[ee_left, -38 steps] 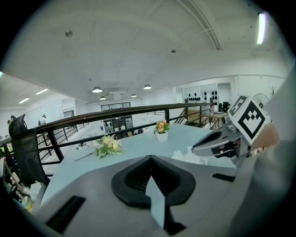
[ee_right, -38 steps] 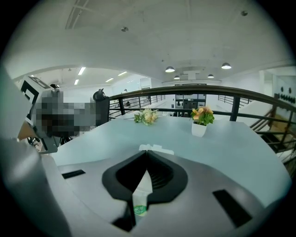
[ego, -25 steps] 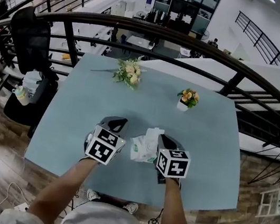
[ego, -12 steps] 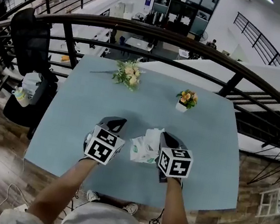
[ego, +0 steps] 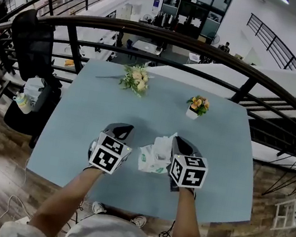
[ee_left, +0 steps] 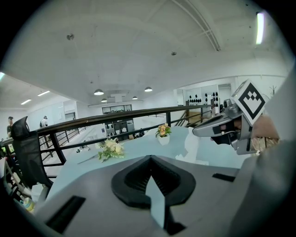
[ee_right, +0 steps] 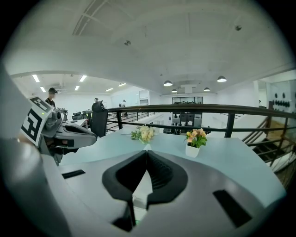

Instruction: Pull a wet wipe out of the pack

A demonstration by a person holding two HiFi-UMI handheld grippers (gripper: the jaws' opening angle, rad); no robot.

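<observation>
A: Right gripper [ego: 180, 142]?
B: Its jaws are pinching the wipe [ego: 163, 145], which is sticking up from the pack [ego: 150, 161] lying on the table [ego: 79, 120] between both grippers.
A: Left gripper [ego: 125, 130]?
B: Its jaws are meeting on nothing, left of the pack. A flower pot [ego: 193, 112] is standing beyond.

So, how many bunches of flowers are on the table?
2. A bouquet lies near the table's far edge, left of middle; a flower pot stands to its right. None seems hidden.
</observation>
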